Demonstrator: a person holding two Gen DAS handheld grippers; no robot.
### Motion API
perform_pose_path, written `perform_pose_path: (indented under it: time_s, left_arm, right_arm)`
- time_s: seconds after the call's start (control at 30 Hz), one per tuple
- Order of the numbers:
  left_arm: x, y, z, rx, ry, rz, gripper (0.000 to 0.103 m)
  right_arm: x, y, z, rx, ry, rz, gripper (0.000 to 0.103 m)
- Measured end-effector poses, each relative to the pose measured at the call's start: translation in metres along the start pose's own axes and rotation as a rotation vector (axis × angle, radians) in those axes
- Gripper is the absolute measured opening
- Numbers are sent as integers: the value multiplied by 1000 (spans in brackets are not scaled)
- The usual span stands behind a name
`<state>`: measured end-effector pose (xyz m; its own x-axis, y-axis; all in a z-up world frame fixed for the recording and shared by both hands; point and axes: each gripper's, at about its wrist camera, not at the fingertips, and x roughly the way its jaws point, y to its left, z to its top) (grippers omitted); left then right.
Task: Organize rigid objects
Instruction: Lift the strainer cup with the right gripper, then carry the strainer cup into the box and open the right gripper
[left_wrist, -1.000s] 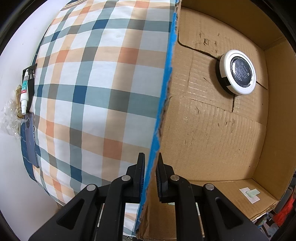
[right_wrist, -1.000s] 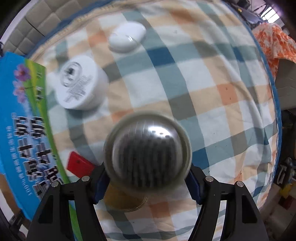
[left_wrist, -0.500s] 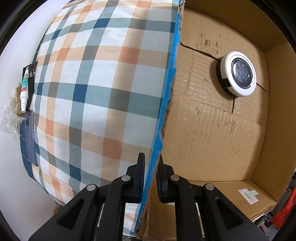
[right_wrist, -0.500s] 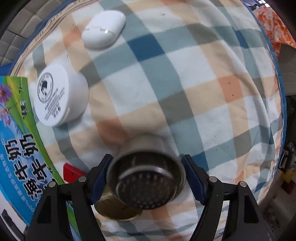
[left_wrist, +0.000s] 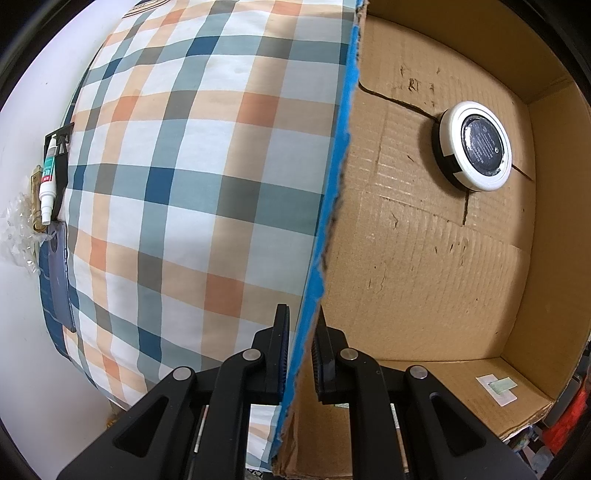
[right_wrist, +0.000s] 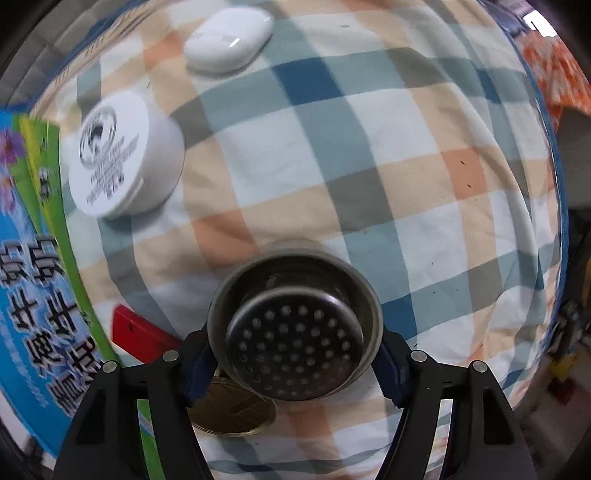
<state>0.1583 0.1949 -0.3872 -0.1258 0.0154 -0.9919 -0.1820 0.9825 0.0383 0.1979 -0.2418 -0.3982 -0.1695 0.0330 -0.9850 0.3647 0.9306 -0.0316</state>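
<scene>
My right gripper (right_wrist: 295, 350) is shut on a round steel strainer (right_wrist: 293, 328), its perforated base facing the camera, held above the plaid cloth (right_wrist: 332, 147). A white cream jar (right_wrist: 118, 155) and a white oval case (right_wrist: 229, 38) lie on the cloth further off. A gold round lid (right_wrist: 236, 411) and a red flat piece (right_wrist: 140, 336) lie under the gripper. My left gripper (left_wrist: 301, 354) is shut on the blue-edged wall of a cardboard box (left_wrist: 424, 258). A white-rimmed round black disc (left_wrist: 476, 146) lies inside the box.
A blue and green printed carton (right_wrist: 33, 295) lies left of the cloth. In the left wrist view, a small white spray bottle (left_wrist: 48, 184) and a dark flat item (left_wrist: 59, 273) sit at the cloth's far left edge. Orange fabric (right_wrist: 561, 66) shows at the right.
The right gripper has tilted the strainer and moved closer to the cloth; the jar and oval case now appear larger. The left gripper and box have barely moved.
</scene>
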Motion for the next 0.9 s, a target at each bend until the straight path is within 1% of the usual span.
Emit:
perform_pose_path:
  time_s: [0.07, 0.17, 0.2, 0.27, 0.3, 0.33, 0.4, 0.43, 0.53, 0.6, 0.67, 0.8, 0.87, 0.9]
  left_arm:
    - [0, -1, 0, -2, 0, 1, 9]
    - [1, -3, 1, -2, 1, 2, 9]
    - [0, -3, 1, -3, 1, 1, 9]
    - [0, -4, 1, -1, 1, 1, 9]
    - [0, -4, 2, -2, 1, 0, 9]
    - [0, -4, 1, -2, 1, -1, 9]
    - [0, -4, 1, -1, 0, -2, 9]
    - [0, -4, 1, -2, 0, -3, 9]
    - [0, -3, 1, -4, 0, -8, 9]
    - [0, -2, 0, -2, 0, -9, 9]
    - [0, -1, 0, -1, 0, -9, 9]
    - [1, 0, 0, 1, 3, -13, 8]
    - [1, 0, 0, 2, 4, -13, 8]
    - [1, 1, 1, 2, 4, -14, 8]
  right_arm:
    - [1, 3, -1, -10, 16, -8, 74]
    - [1, -5, 3, 23, 25, 23, 74]
    - [4, -12, 5, 29, 22, 30, 74]
    - [-1, -18, 5, 37, 5, 36, 73]
    - [-6, -28, 9, 34, -4, 33, 73]
    - [-10, -28, 7, 27, -20, 30, 73]
    - [-31, -40, 5, 22, -51, 41, 73]
    - [-37, -42, -6, 18, -62, 48, 73]
    - [-62, -39, -18, 7, -113, 89, 73]
    - [-84, -35, -14, -14, -156, 125, 73]
    - [-112, -25, -22, -45, -205, 164, 73]
    - [-159, -7, -33, -105, -268, 237, 73]
    - [-186, 14, -34, -149, -300, 282, 73]
    - [-187, 28, -38, -162, -307, 295, 73]
